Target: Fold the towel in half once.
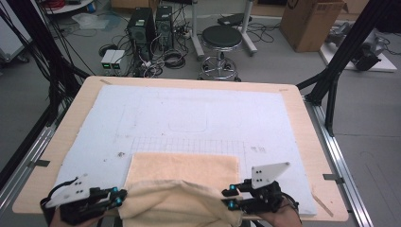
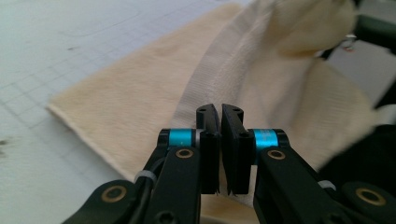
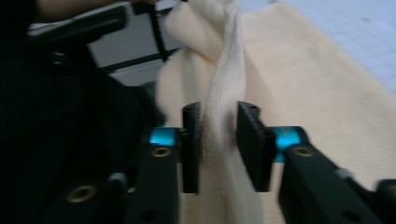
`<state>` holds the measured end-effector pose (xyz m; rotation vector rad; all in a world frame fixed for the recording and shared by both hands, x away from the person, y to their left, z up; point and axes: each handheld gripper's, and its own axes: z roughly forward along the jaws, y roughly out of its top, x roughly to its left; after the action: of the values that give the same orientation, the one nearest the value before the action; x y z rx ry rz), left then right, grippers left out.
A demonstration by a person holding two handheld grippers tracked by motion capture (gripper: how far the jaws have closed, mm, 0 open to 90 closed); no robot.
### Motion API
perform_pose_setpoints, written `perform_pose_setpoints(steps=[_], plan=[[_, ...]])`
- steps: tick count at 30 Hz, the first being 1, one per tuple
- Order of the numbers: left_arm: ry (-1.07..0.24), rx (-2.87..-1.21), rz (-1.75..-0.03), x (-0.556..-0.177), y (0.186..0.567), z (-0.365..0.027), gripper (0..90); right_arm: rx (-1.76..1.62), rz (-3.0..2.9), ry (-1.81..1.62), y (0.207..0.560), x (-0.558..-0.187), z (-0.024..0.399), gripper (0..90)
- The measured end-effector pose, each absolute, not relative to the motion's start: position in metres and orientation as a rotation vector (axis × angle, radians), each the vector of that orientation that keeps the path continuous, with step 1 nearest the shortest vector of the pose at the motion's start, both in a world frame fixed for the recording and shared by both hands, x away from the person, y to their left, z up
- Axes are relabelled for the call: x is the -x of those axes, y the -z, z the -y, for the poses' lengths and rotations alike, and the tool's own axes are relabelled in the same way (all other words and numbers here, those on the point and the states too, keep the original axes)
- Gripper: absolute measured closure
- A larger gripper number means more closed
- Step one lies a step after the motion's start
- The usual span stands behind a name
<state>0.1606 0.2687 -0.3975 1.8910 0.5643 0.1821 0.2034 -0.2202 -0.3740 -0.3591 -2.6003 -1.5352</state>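
Note:
A cream towel [image 1: 184, 170] lies on the white gridded mat [image 1: 189, 113] near the table's front edge, and its near edge is raised off the mat in a hump. My left gripper [image 1: 118, 196] holds the raised edge at its left end, my right gripper [image 1: 229, 197] at its right end. In the left gripper view the jaws [image 2: 220, 112] stand almost together on the towel's [image 2: 140, 93] hem. In the right gripper view the jaws [image 3: 219, 116] stand a little wider, and a bunched strip of towel [image 3: 303, 93] fills the space between them.
The mat covers most of the wooden table [image 1: 302, 123]. Beyond the table's far edge stand a black stool [image 1: 221, 40], computer towers [image 1: 142, 26] with cables and a cardboard box [image 1: 309, 21]. Black frame legs [image 1: 333, 71] rise at the right.

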Motion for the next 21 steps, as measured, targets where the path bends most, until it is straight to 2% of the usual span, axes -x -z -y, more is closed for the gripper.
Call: perform_pose_setpoints(steps=[1,5,11,14,19,21], plan=[[-0.167,-1.871,-0.559,-0.158,0.395,-0.271,71.3,0.339,2.588,1.554,0.373,-0.202,0.221,63.4],[-0.162,-1.836,-0.548,-0.168,0.386,-0.274,61.1,0.368,2.557,1.599,0.369,-0.215,0.227,58.2],[-0.219,-1.863,-0.664,-0.218,0.4,-0.257,59.6,0.546,2.673,1.536,0.38,-0.246,0.221,55.2],[-0.25,-1.904,-0.751,-0.251,0.411,-0.246,53.5,0.769,2.797,1.395,0.397,-0.283,0.219,47.9],[-0.348,-1.955,-0.87,-0.284,0.424,-0.242,48.2,0.904,2.86,1.312,0.412,-0.312,0.222,44.6],[-0.323,-1.972,-0.904,-0.294,0.427,-0.243,47.6,0.926,2.862,1.292,0.415,-0.317,0.223,43.7]])
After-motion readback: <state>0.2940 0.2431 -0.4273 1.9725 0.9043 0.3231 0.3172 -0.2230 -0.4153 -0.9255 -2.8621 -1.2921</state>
